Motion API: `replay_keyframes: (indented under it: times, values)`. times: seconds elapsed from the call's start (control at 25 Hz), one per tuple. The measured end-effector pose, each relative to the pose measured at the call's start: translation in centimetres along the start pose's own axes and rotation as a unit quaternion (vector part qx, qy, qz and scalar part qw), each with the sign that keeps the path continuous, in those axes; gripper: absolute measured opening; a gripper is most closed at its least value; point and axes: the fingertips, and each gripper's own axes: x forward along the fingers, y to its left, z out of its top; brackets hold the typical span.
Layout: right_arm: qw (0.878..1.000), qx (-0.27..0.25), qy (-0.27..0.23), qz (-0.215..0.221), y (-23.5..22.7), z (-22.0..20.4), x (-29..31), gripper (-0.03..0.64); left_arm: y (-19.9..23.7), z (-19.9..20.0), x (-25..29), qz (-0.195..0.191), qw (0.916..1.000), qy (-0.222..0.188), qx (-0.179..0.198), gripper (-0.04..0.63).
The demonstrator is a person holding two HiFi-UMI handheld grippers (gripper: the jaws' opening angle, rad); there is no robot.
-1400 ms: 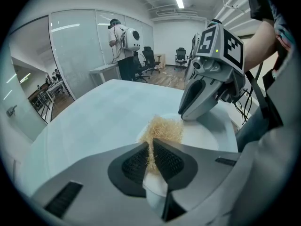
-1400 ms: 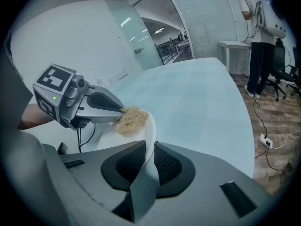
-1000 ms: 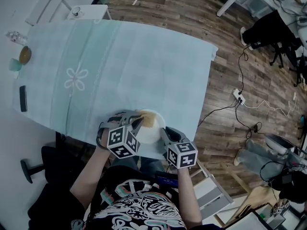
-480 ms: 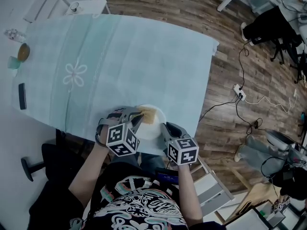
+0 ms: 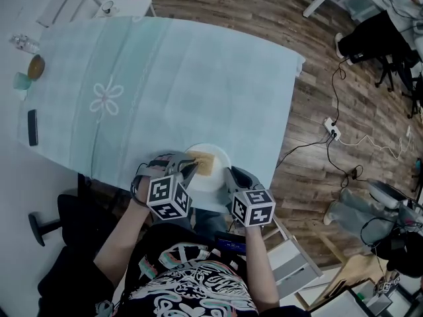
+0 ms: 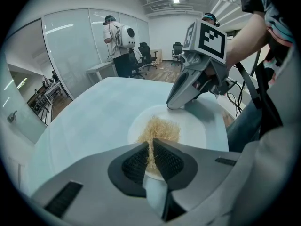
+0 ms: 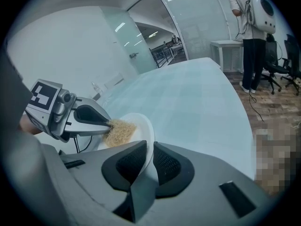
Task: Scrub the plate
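A white plate point(image 5: 215, 177) lies at the near edge of the table. My right gripper point(image 5: 228, 175) is shut on the plate's right rim point(image 7: 141, 126), which runs between its pads point(image 7: 162, 161), and its jaws have just closed a little further on that rim. My left gripper point(image 5: 190, 168) is shut on a tan fibrous scrubber point(image 5: 202, 160). In the left gripper view the scrubber point(image 6: 162, 128) spreads over the plate point(image 6: 195, 126) beyond the pads point(image 6: 136, 161). In the right gripper view the left gripper point(image 7: 109, 125) presses the scrubber point(image 7: 121, 132) onto the plate.
A pale green cloth point(image 5: 185, 84) covers the table. A dark phone point(image 5: 32, 127) and a small bowl point(image 5: 36, 66) sit at its far left edge. A white chair point(image 5: 79, 5) stands beyond. Cables and a power strip point(image 5: 329, 129) lie on the wood floor to the right.
The head view has drifted slightly. Both grippers stay at the plate, and the scrubber sits on almost the same spot.
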Motion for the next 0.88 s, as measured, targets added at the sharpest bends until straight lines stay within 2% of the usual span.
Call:
replay_keyframes:
  times: [0.48,0.88]
  values:
    - [1.000,0.002,-0.007,-0.003,0.0,0.0,0.2,0.040,-3.1,-0.9,-0.8,-0.021,0.9995,0.000,0.022,0.048]
    - [1.000,0.002,-0.007,-0.001,0.0,0.1,0.2,0.038,-5.0,-0.6,-1.3,-0.057,0.9964,-0.012,0.062,0.048]
